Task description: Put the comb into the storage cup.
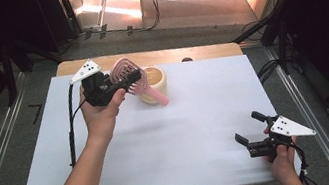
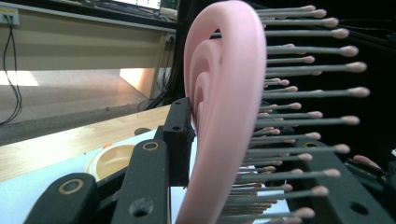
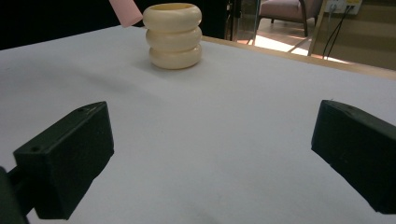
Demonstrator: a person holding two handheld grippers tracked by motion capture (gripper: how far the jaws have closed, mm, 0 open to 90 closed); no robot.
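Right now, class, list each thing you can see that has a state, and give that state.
Pink hairbrush: lifted, clamped at its head, handle angled down by the holder.
Cream holder: upright on the table, open-topped.
Left gripper: shut on the brush.
Right gripper: open, holding nothing.

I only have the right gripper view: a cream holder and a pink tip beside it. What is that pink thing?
Observer: A pink hairbrush; the left gripper is shut on its head.
Operator: Is it inside the holder?
Observer: No, its handle slants down in front of the holder, held above the table.
Operator: Where's my right gripper?
Observer: Near the table's front right corner, the right gripper is open and holds nothing.
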